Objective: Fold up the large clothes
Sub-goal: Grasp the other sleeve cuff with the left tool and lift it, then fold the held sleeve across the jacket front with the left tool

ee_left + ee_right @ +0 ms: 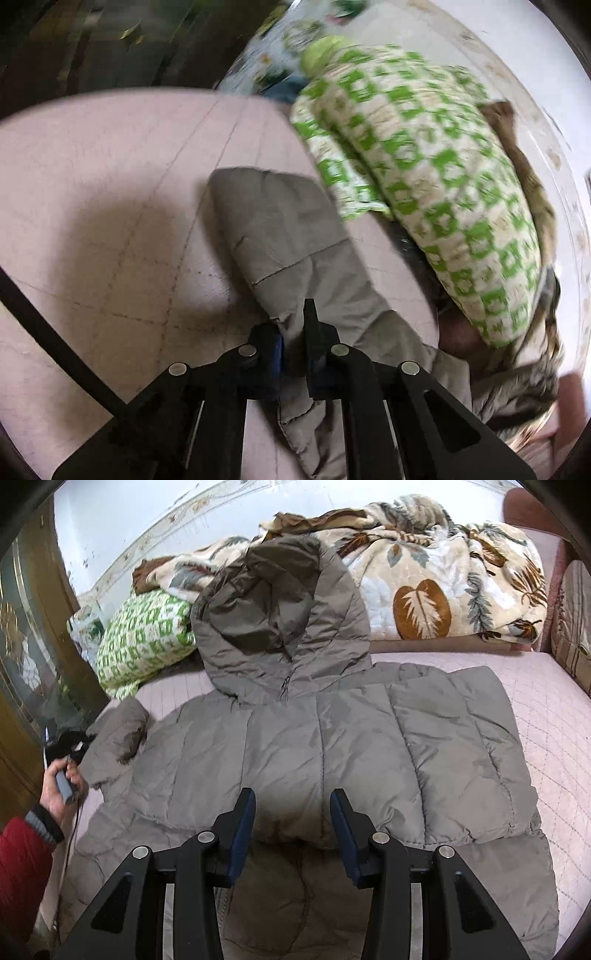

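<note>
In the left wrist view, the left gripper (pixel 293 332) was seen with its jaws closed on a grey sleeve (pixel 291 236), the quilted fabric being pinched between the two fingers and trailing forward over the pink bed (pixel 110 177). Just beyond the sleeve's far end a green-checked quilt (pixel 424 166) was bunched, with a darker leaf-print blanket (pixel 532 199) pressed against its far side near the pale wall (pixel 517 55). A black cable (pixel 55 332) was seen crossing the lower left, and much of this view was blurred. In the right wrist view, the right gripper (pixel 292 812) was held above the jacket (pixel 332 746) with its jaws wide apart and nothing between them. The jacket was spread flat on the bed (pixel 554 738), its hood (pixel 280 627) lying toward the far side and its right sleeve already laid across the body. At the left edge, the left hand (pixel 61 782), cuffed in red, was seen holding its gripper's handle beside the jacket's other sleeve (pixel 118 734). Behind the hood the quilt (pixel 140 642) and the blanket (pixel 443 579) were piled against the wall (pixel 110 528).
</note>
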### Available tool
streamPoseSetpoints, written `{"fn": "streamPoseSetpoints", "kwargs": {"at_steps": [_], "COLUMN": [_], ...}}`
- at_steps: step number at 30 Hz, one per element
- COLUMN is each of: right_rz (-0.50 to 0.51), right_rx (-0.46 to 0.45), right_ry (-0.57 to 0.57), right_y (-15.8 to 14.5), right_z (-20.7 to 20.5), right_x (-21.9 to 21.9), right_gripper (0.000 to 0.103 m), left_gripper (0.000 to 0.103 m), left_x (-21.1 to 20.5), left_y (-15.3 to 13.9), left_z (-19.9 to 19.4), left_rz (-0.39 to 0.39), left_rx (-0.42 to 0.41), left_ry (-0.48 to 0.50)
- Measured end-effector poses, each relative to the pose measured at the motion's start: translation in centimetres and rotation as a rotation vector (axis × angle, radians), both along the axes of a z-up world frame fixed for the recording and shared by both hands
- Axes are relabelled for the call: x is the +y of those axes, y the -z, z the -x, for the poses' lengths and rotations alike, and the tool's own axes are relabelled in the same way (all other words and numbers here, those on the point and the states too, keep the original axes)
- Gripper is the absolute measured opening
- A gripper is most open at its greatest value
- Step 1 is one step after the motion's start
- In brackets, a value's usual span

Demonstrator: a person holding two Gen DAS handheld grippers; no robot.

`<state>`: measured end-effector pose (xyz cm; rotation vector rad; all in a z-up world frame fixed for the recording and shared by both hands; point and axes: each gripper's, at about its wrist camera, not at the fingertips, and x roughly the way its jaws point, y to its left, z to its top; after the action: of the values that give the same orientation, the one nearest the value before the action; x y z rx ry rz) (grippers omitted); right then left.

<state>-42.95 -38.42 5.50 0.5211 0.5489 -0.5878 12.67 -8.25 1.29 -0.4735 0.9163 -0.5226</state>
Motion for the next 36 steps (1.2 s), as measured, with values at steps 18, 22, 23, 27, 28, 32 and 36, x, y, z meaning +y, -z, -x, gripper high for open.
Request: {"fn": "streamPoseSetpoints", "kwargs": {"at_steps": [18, 22, 23, 27, 28, 32, 36], "right_rz": [0.023, -0.015, -0.029, -0.037, -0.038, -0.052, -0.062], "right_rx": [-0.183, -0.236, -0.249, -0.278, -0.283, -0.305, -0.32], "right_ry": [0.155, 0.217, 0.23, 0.262, 0.27, 0.296, 0.307], "right_y": [-4.3, -4.4, -4.5, -4.8, -4.9, -5.0, -5.1], "right_z": [6.1, 8.6, 9.3, 11.6, 12.0, 13.6, 14.4], "right_x": [-1.8, -3.5, -3.8, -4.5, -4.6, -5.4, -6.0], "right_gripper": [0.045, 0.045, 0.045, 0.045, 0.045, 0.045, 0.045], "left_gripper": [0.009, 0.009, 0.009, 0.009, 0.009, 0.009, 0.009], "left_x": [-4.6, -9.1, -10.2, -15.8, -17.2, -22.1, -25.6], "left_y": [-25.5, -27.3, -27.3, -25.6, -24.7, -20.8, -15.5], "left_z": [17.7, 24.6, 26.1, 32.4, 33.7, 38.8, 43.5], "left_rz": [0.041, 0.013, 0.006, -0.002, -0.012, -0.061, -0.145], "left_rx": [-0.472, -0.549, -0.56, -0.553, -0.545, -0.504, -0.484], "left_ry": [0.285, 0.417, 0.445, 0.578, 0.607, 0.713, 0.797]}}
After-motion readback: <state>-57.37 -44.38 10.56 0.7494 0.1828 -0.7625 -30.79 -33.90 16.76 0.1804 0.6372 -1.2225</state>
